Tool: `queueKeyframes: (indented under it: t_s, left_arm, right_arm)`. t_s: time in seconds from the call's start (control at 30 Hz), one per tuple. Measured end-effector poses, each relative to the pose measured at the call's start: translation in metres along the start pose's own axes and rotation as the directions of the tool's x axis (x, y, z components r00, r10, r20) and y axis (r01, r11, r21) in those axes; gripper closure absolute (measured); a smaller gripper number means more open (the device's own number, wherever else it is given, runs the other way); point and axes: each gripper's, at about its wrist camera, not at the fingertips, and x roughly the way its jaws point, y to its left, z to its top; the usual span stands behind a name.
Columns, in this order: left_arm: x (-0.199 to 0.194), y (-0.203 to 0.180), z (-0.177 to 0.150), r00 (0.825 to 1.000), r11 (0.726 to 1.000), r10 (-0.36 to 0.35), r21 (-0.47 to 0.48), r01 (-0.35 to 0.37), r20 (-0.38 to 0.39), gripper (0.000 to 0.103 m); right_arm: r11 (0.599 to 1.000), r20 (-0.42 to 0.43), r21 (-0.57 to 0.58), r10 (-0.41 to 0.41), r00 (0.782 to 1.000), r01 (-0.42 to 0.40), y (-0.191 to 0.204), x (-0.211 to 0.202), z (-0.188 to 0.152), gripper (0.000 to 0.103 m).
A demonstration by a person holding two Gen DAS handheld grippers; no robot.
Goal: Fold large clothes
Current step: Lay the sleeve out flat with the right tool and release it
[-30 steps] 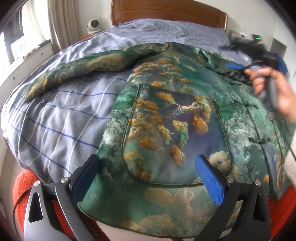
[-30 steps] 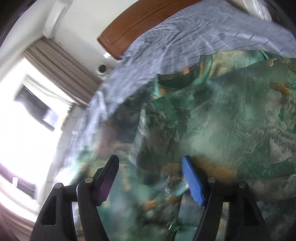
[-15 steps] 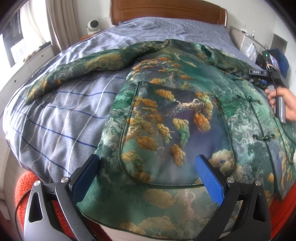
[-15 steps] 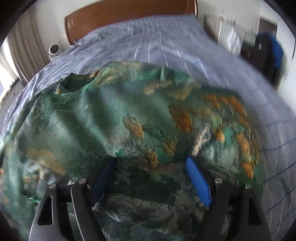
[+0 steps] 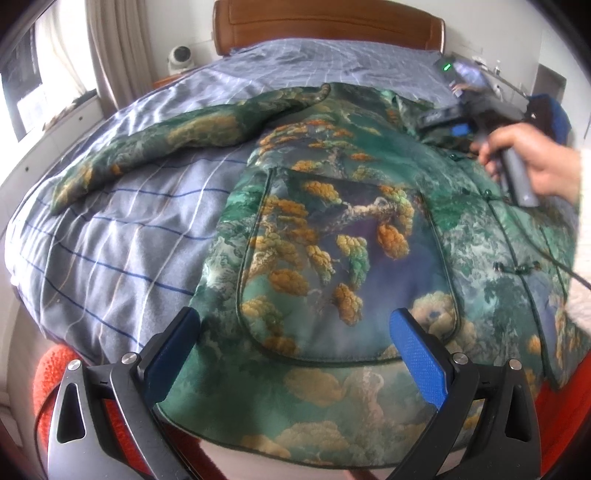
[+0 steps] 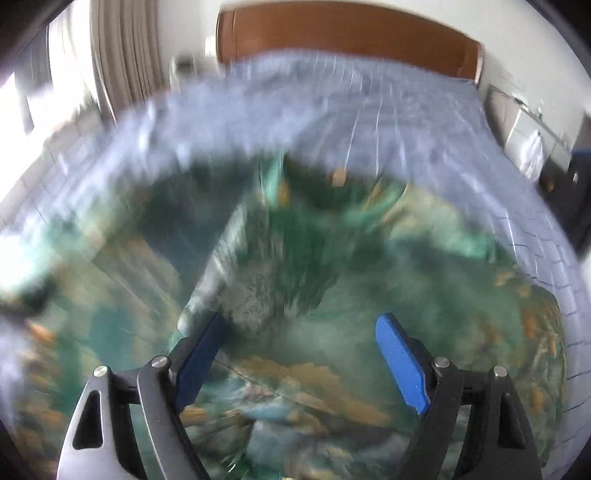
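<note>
While the green brocade jacket (image 5: 343,236) was spread flat on the bed (image 5: 110,236) (one sleeve (image 5: 177,144) outstretched), no fold was seen, and both the left gripper (image 5: 295,343) and the right gripper (image 6: 299,350) were held apart and empty.

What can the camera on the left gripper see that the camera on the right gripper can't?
Only the left wrist view shows the jacket's long sleeve stretched across the bed, its big patch pocket, the person's hand holding the right gripper, and the open left gripper.

Only the right wrist view shows the right gripper's own open blue fingers close up, over very blurred fabric.

Both show the green patterned jacket, the striped blue bedding and the wooden headboard.
</note>
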Motion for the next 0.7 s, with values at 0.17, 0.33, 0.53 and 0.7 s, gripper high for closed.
queueKeyframes:
  t_s: [0.17,0.33,0.53,0.7]
  left_arm:
    - [-0.005,-0.004,-0.005,0.999,0.999,-0.029,0.029,0.028,0.033,0.001]
    - [-0.024,-0.006,0.0,0.988,0.996,-0.093,0.013,0.092,0.121,0.001]
    - [-0.03,-0.02,-0.001,0.987,0.995,-0.057,0.087,0.044,0.151,0.001]
    - [-0.026,-0.028,0.002,0.992,0.995,-0.052,0.085,0.043,0.111,0.001]
  right_arm:
    - [0.993,0.074,0.103,0.05,0.996,-0.058,-0.017,-0.027,-0.024,0.019]
    - [0.991,0.206,0.107,0.055,0.977,-0.078,-0.027,-0.106,-0.066,0.018]
    - [0.969,0.215,0.233,0.037,0.976,-0.088,-0.03,-0.164,-0.173,0.009]
    - [0.978,0.225,0.196,0.031,0.974,-0.077,-0.011,-0.193,-0.248,0.006]
